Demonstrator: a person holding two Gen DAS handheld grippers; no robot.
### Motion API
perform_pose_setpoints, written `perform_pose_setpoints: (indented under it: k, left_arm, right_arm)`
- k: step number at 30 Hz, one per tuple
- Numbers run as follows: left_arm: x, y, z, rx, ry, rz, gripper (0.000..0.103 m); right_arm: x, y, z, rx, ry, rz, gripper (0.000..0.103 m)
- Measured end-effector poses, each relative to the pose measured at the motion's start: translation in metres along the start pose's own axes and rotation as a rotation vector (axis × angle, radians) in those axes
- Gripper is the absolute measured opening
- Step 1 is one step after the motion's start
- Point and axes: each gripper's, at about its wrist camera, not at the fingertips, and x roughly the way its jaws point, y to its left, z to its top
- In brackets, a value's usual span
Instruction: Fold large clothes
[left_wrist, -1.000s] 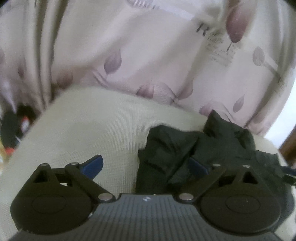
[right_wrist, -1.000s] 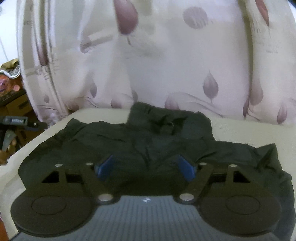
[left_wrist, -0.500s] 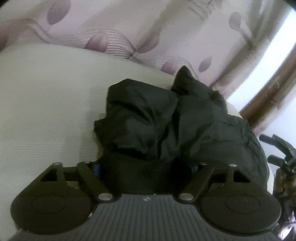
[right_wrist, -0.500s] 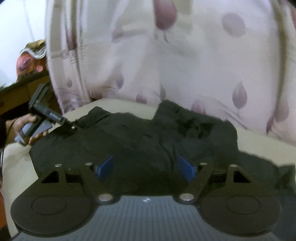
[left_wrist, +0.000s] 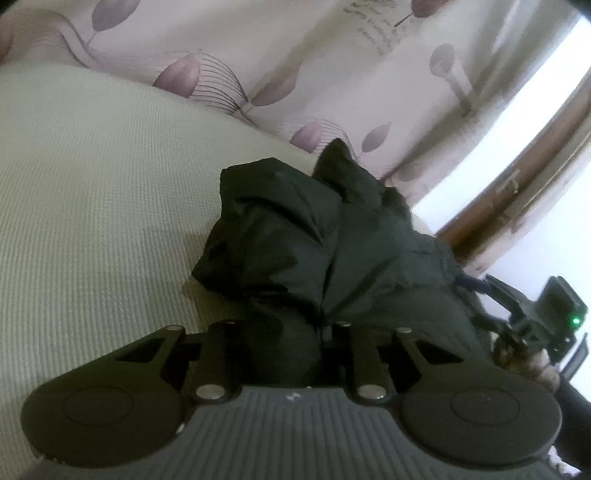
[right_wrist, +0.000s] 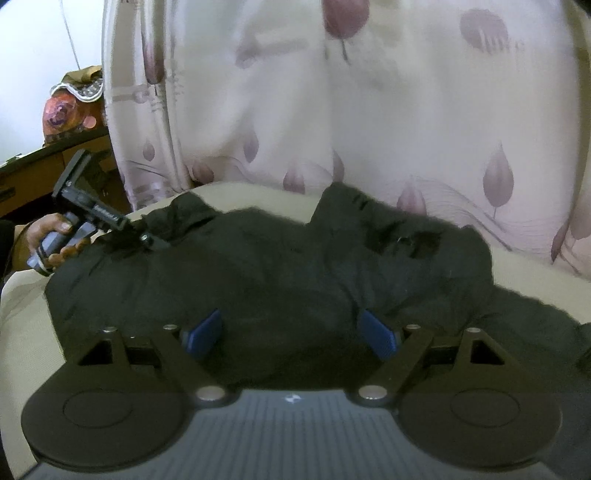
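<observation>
Left gripper fingers pinching the jacket edge on the bed; right gripper fingers spread above it; likely first fold; next: right grabs, both carry across.

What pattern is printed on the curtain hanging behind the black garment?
Purple leaves on a pale ground cover the curtain, clearest in the left wrist view.

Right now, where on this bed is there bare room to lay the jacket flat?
The cream bedcover lies bare between the black jacket and the leaf-print curtain. The left gripper end is bunched; under the right gripper jacket covers nearly everything.
</observation>
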Motion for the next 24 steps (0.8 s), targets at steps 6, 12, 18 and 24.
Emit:
perform_pose_setpoints:
  k: [6, 12, 18, 24]
  left_arm:
    - [-0.001, -0.002, -0.011, 0.035, 0.033, -0.006, 0.04]
    - [0.006, -0.011, -0.021, 0.044, 0.026, -0.056, 0.084]
    - [0.012, -0.011, -0.029, -0.006, -0.047, 0.002, 0.041]
    - [-0.004, -0.024, -0.044, -0.066, -0.139, 0.035, 0.02]
  right_arm:
    - [-0.015, 0.003, 0.003, -0.068, -0.027, 0.019, 0.084]
    - [-0.025, 0.012, 0.0, -0.153, -0.011, 0.011, 0.028]
    - [-0.019, 0.022, 0.009, -0.199, -0.019, 0.018, 0.026]
    - [0.048, -0.008, -0.012, 0.04, 0.184, 0.051, 0.017]
